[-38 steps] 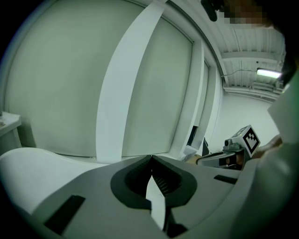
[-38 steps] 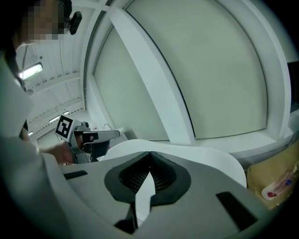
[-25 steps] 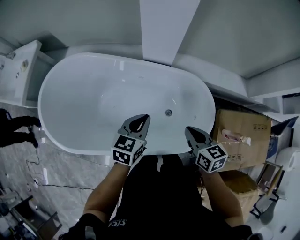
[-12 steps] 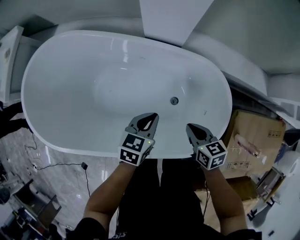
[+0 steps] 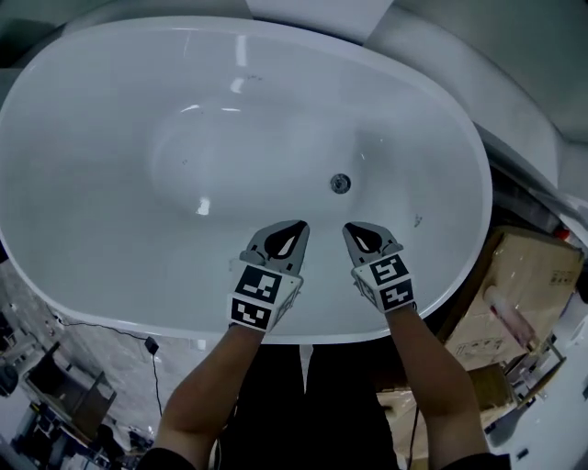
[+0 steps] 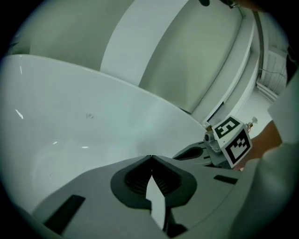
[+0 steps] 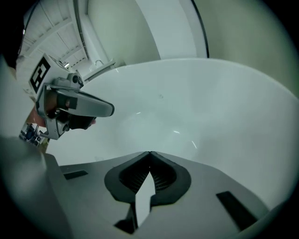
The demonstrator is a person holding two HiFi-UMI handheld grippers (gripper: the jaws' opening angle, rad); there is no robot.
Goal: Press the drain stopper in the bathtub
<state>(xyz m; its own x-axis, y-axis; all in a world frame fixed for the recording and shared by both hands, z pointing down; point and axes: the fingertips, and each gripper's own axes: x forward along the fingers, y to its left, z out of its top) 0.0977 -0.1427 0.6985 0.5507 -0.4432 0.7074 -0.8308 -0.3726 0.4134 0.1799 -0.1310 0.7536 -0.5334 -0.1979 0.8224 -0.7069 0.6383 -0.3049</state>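
A white oval bathtub (image 5: 83, 229) fills the head view. Its round metal drain stopper (image 5: 341, 184) sits on the tub floor right of centre. My left gripper (image 5: 299, 224) hovers over the near side of the tub, shut with nothing in it, below and left of the stopper. My right gripper (image 5: 349, 228) is beside it, also shut and empty, its tips just below the stopper and apart from it. In the left gripper view my left gripper (image 6: 150, 157) faces the tub wall (image 6: 84, 126), with the right gripper (image 6: 212, 150) at its right. The right gripper view shows my right gripper (image 7: 149, 153) over the tub basin (image 7: 196, 107); the stopper is not seen there.
A cardboard box (image 5: 528, 294) stands on the floor to the right of the tub. Cables and dark gear (image 5: 55, 386) lie on the tiled floor at the lower left. A white panel (image 5: 322, 11) rises behind the tub's far rim.
The view has closed in on the tub, which now looks larger. Both grippers have moved forward over the basin, and the right one has come in leftward, nearer the stopper.
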